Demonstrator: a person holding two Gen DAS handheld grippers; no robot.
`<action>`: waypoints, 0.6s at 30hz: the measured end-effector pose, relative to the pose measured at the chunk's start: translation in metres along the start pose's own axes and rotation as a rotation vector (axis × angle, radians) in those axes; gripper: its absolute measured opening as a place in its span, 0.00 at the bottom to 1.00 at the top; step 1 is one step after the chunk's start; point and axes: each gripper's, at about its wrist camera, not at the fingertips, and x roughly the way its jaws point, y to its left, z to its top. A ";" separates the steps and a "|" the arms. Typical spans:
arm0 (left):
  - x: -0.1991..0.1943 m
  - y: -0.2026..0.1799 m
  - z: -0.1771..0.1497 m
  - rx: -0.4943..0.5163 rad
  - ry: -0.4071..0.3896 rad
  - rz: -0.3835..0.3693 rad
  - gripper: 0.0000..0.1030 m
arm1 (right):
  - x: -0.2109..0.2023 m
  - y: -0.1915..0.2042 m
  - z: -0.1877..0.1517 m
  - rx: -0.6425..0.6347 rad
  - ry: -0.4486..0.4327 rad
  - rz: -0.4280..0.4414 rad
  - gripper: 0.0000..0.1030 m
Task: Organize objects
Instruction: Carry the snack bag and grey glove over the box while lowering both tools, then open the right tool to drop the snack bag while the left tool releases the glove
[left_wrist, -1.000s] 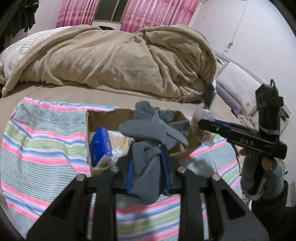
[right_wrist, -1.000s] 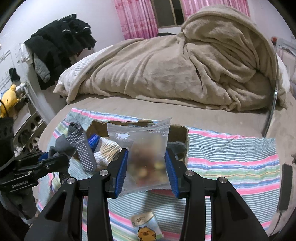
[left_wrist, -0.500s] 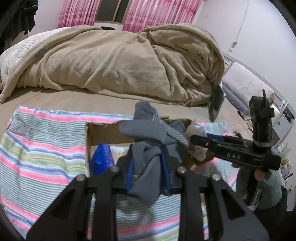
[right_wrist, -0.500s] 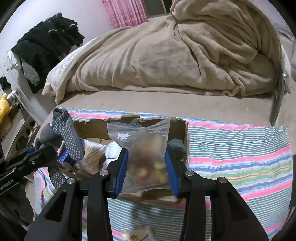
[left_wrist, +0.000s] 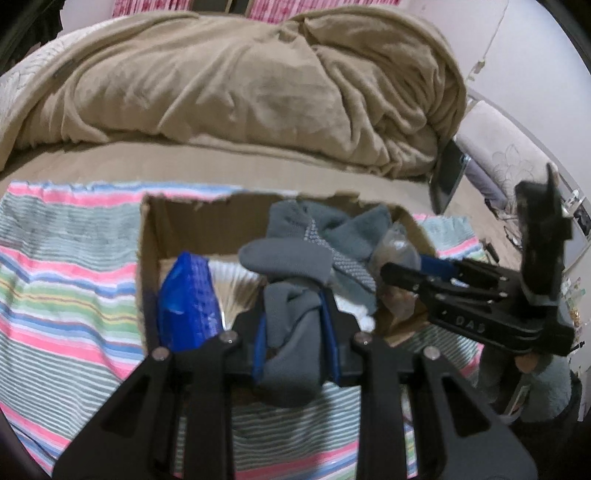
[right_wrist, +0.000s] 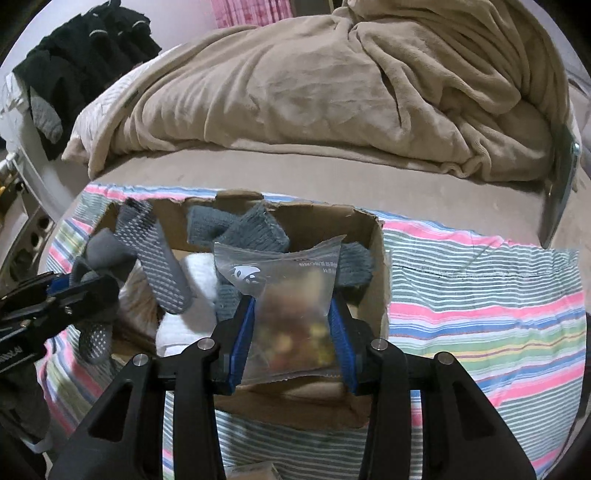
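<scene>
2 hand-held grippers hang over an open brown cardboard box (right_wrist: 373, 266) that sits on a pink, green and blue striped cloth (right_wrist: 480, 295) spread across a bed.

The left gripper (left_wrist: 295, 332) is clamped on a soft grey sock with white grip dots (left_wrist: 291, 266). The sock bunches between the blue finger pads (left_wrist: 328, 332), and its loose ends flop over the near side of the box. It looks light and limp, so it should crush flat and sag wherever it is unsupported. A hold on the thick folded middle, as here, seems safest; a hold near the toe would likely let most of it dangle.

The right gripper (right_wrist: 291, 332) is closed on a clear plastic zip bag of small brown and yellow snacks (right_wrist: 291, 314), held upright above the right half of the box. The film looks smooth and probably slippery, and the contents may crack under a hard squeeze. The jaws press the filled lower part; the empty top flap stands free above.

Already in the box are other grey knitted socks (right_wrist: 236, 229), a white towel-like bundle (right_wrist: 188, 317) and a blue patterned packet (left_wrist: 188, 299). A heaped beige blanket (right_wrist: 332, 85) lies behind the box.
</scene>
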 end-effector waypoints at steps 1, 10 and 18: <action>0.003 0.001 -0.002 0.000 0.007 0.005 0.27 | 0.001 0.001 -0.001 -0.007 0.001 -0.006 0.42; 0.008 0.002 -0.006 0.003 0.021 0.043 0.34 | -0.007 0.007 -0.002 -0.020 -0.015 -0.005 0.47; -0.014 0.000 -0.008 0.002 -0.004 0.064 0.46 | -0.031 0.016 -0.008 -0.021 -0.047 0.007 0.63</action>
